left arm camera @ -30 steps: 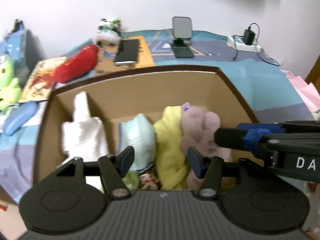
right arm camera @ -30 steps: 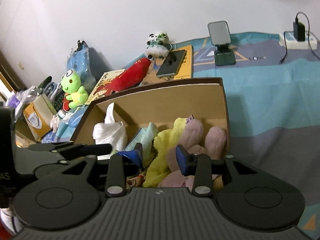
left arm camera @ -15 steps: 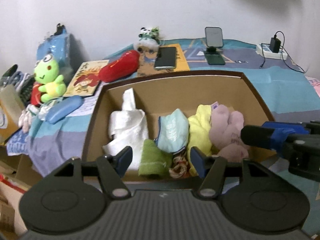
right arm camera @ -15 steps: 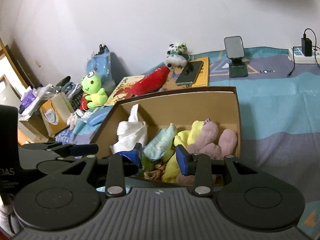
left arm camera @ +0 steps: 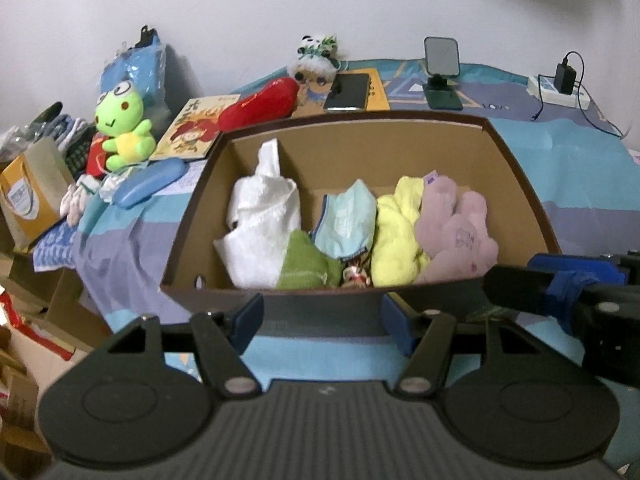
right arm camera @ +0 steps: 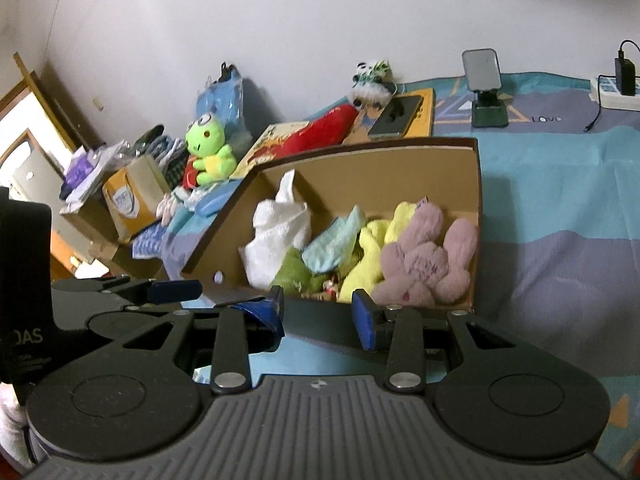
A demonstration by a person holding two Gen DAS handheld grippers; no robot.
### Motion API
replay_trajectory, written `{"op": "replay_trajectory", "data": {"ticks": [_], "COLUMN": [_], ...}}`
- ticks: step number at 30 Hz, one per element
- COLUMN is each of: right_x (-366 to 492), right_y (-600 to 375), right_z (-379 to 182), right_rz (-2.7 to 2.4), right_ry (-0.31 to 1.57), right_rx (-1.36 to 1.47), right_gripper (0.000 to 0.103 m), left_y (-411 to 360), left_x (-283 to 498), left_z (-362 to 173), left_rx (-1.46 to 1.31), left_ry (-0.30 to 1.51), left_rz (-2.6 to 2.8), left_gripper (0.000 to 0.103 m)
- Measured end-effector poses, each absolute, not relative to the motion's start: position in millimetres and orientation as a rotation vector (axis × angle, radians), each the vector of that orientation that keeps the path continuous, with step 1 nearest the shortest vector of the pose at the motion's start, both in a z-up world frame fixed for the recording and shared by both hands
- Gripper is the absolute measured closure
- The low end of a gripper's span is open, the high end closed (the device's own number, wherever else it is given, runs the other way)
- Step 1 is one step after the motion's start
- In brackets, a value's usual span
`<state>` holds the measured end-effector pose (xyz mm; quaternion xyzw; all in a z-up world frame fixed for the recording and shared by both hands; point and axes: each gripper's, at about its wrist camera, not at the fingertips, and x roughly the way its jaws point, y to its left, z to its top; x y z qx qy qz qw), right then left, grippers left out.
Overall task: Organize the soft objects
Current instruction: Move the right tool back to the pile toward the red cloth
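A brown cardboard box [left arm camera: 192, 216] stands on the bed with soft things in it: a white towel [left arm camera: 264, 220], a green cloth [left arm camera: 304, 264], a light blue cloth [left arm camera: 348, 220], a yellow cloth [left arm camera: 396, 236] and a pink plush [left arm camera: 456, 236]. My left gripper [left arm camera: 320, 320] hangs open and empty just short of the box's near wall. My right gripper [right arm camera: 319, 312] is likewise open and empty in front of the box [right arm camera: 476, 184], beside the left one. Outside the box lie a green frog plush [left arm camera: 120, 120], a red plush [left arm camera: 260, 104] and a panda plush [left arm camera: 316, 60].
Behind the box are a phone [left arm camera: 348, 92] on an orange book, a phone stand [left arm camera: 440, 68] and a power strip with a charger [left arm camera: 560, 84]. To the left lie a picture book [left arm camera: 196, 128], a blue case [left arm camera: 148, 184] and a yellow carton [left arm camera: 28, 196].
Both grippers have drawn back from over the box, so the whole box and the toys on the left have come into view. The left jaws stand slightly wider.
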<state>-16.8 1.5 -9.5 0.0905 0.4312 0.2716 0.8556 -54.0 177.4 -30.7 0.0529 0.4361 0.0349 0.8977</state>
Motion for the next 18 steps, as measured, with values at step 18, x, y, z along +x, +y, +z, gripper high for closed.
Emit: {"op": "replay_trajectory", "data": {"ticks": [18], "right_x": [-35.9], "right_y": [-52.7], "right_z": [-39.6], "right_rz": [0.543], "right_ry": [1.033], "right_rx": [0.196], "right_gripper": [0.082], "left_y": [119.3], "left_x": [-78.4], "left_z": [-72.6], "left_rx": [0.123], "left_ry": [1.029], "left_rz": [0.045], "left_gripper": [0.038]}}
